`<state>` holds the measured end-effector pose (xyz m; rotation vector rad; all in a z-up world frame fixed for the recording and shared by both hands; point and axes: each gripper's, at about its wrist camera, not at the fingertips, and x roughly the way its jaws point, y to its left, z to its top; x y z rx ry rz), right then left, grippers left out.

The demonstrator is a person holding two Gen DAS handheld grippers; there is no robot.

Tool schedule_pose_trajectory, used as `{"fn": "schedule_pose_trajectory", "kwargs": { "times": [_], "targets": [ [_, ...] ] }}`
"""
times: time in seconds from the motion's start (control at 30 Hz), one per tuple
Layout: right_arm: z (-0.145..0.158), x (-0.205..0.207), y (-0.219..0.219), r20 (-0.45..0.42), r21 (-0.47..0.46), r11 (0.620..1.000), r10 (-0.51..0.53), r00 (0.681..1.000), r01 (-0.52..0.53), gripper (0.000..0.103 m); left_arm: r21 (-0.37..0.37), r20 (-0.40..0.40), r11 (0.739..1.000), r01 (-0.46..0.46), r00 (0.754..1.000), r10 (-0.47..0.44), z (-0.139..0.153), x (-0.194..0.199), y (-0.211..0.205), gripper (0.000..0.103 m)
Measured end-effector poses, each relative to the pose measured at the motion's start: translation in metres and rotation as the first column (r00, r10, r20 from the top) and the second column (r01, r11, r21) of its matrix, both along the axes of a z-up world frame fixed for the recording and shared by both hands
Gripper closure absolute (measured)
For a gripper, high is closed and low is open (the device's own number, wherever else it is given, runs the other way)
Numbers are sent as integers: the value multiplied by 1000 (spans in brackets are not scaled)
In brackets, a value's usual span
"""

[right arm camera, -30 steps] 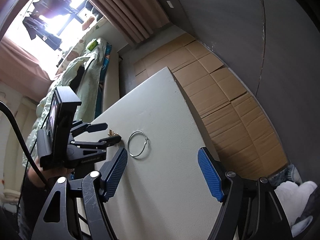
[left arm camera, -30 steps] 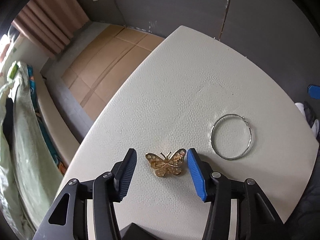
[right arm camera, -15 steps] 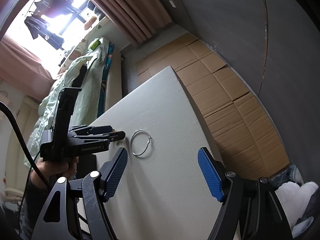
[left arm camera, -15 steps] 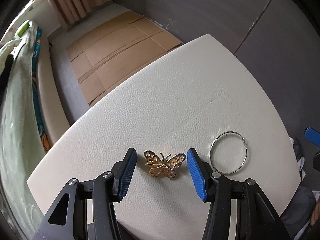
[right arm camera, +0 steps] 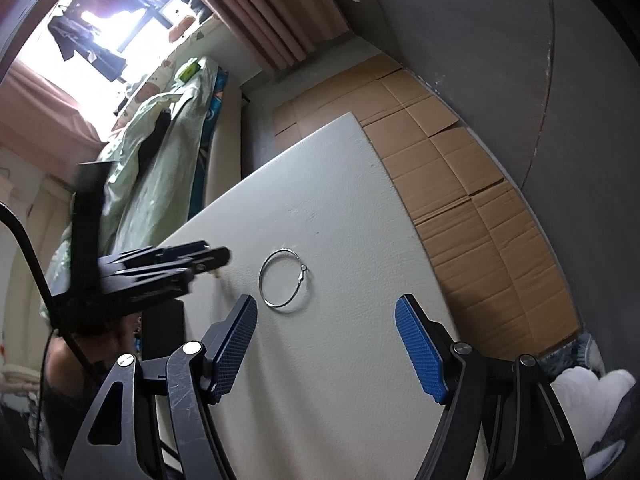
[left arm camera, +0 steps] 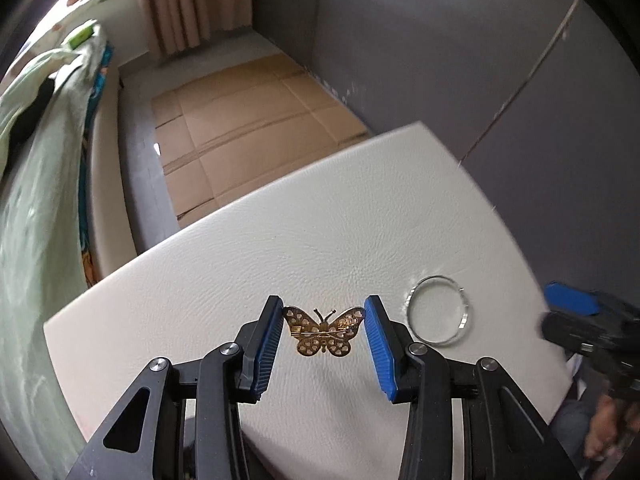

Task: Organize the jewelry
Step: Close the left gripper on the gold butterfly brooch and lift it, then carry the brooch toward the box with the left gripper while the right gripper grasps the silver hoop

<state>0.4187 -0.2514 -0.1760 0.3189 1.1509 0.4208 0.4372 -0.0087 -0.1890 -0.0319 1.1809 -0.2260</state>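
Left tongs (left arm camera: 323,332) clenched on gold butterfly brooch (left arm camera: 323,330), pads touching both wingtips, above white bench (left arm camera: 320,240). Silver hoop (left arm camera: 437,311) flat on bench, just right of brooch. Right tongs (right arm camera: 326,346) released, spread wide, near hoop, grasping nothing.

White textured table (left arm camera: 328,240) — silver hoop (left arm camera: 438,311) flat on it.

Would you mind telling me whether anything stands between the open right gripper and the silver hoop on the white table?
Nothing visible does: bare table lies between the right gripper and the silver hoop.
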Motion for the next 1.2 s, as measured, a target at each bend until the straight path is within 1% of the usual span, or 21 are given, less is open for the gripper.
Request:
{"fn": "schedule_pose_trajectory", "kwargs": {
  "times": [0.07, 0.13, 0.23, 0.37, 0.5, 0.6, 0.63, 0.9, 0.97, 1.1, 1.13, 1.2],
  "targets": [
    [-2, 3, 6, -7, 2, 1000, 12, 1000, -12, 38, -25, 24, 999, -20, 1000, 21, 5, -5, 6, 60],
    [-6, 6, 13, -20, 2, 1000, 27, 999, -27, 48, -49, 47, 998, -41, 998, 43, 10, -11, 14, 60],
    [-13, 11, 25, -36, -21, 999, 43, 998, -44, 55, -63, 72, 996, -63, 995, 68, 18, -14, 22, 60],
    [-17, 17, 41, -41, -61, 996, 67, 997, -69, 56, -95, 104, 992, -83, 990, 93, 31, -23, 35, 60],
    [-12, 15, 61, -18, -142, 985, 95, 995, -97, 54, -101, 127, 991, -89, 987, 102, 39, -33, 45, 60],
    [-12, 15, 72, -6, -181, 976, 119, 993, -118, 41, -118, 136, 988, -99, 984, 115, 44, -41, 52, 60],
    [-12, 15, 77, -4, -200, 972, 127, 992, -125, 41, -122, 140, 987, -102, 983, 119, 45, -43, 56, 60],
    [-23, 16, 98, -21, -301, 938, 176, 984, -174, 41, -138, 157, 982, -127, 976, 148, 53, -55, 69, 60],
    [-24, 14, 106, -11, -346, 922, 184, 983, -176, 41, -143, 161, 981, -133, 975, 155, 55, -56, 72, 60],
    [-25, 10, 122, 10, -457, 867, 227, 974, -197, 41, -148, 169, 979, -138, 972, 162, 58, -60, 77, 60],
    [-25, 8, 125, 16, -475, 856, 239, 971, -203, 47, -148, 170, 979, -139, 972, 164, 58, -60, 79, 60],
    [-23, 7, 128, 14, -473, 853, 260, 966, -223, 53, -150, 172, 978, -142, 971, 168, 60, -62, 80, 60]
  ]
}}
